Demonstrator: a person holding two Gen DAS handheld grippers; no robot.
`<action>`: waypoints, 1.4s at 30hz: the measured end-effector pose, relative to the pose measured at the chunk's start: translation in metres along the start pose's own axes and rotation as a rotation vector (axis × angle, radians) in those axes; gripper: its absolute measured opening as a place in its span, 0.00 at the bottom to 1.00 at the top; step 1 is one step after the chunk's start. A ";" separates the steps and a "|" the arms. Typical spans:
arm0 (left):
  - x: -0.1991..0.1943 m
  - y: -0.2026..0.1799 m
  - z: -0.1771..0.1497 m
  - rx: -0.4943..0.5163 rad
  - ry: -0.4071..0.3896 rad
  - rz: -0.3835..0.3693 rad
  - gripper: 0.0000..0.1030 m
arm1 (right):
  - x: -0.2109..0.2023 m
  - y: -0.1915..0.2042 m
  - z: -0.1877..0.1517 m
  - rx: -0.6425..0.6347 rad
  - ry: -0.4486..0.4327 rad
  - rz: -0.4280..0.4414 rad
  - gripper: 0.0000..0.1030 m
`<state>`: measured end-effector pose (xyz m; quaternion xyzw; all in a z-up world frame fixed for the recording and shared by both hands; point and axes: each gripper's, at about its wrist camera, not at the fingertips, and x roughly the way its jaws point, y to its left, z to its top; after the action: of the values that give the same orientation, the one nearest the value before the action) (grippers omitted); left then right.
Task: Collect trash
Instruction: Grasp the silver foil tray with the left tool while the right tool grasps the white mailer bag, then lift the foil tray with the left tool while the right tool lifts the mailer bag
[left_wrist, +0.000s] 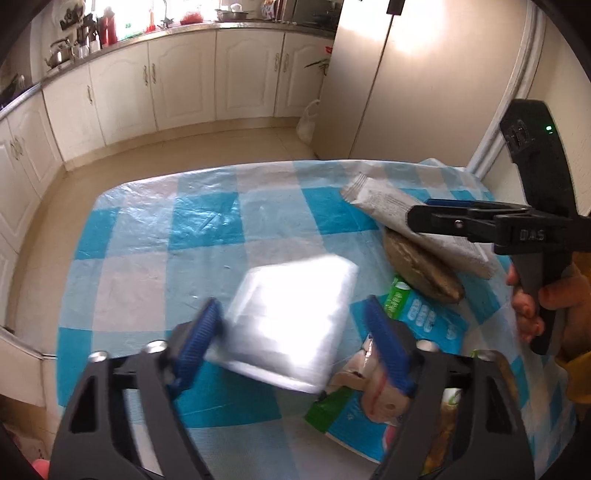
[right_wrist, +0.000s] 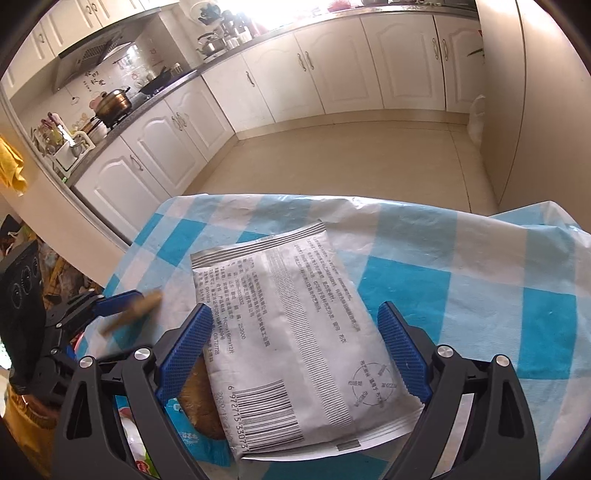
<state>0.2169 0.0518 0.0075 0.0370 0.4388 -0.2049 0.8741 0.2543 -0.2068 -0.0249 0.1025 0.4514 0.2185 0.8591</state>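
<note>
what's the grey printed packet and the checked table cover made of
Grey printed packet: looks like matte plastic film, with crimped serrated ends and a printed barcode. Checked table cover: apparently thin glossy plastic sheeting, wrinkled and glinting in the light.

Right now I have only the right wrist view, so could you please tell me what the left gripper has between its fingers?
Observer: The left gripper is open, with a white plastic packet between its fingers. The packet is blurred, so I cannot tell whether either pad touches it.
Operator: Thank you. Is there other trash close to it?
Observer: Yes, a crumpled pinkish wrapper lies on a green and blue packet, right by the gripper's right-hand finger.
Operator: And how does the brown thing under my grey packet lie?
Observer: The brown pouch sticks out from under the grey packet, towards the green and blue one.
</note>
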 end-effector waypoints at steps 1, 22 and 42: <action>0.000 0.001 0.000 -0.004 -0.005 0.007 0.64 | 0.000 0.001 0.000 -0.003 0.001 0.006 0.89; -0.036 -0.016 -0.043 -0.014 -0.014 0.001 0.62 | -0.011 0.101 -0.075 -0.403 0.089 0.053 0.86; -0.110 -0.059 -0.141 -0.082 -0.033 -0.053 0.61 | -0.073 0.123 -0.166 -0.263 0.036 0.075 0.57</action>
<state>0.0296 0.0682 0.0147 -0.0140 0.4334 -0.2104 0.8762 0.0465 -0.1356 -0.0203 0.0017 0.4301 0.3094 0.8481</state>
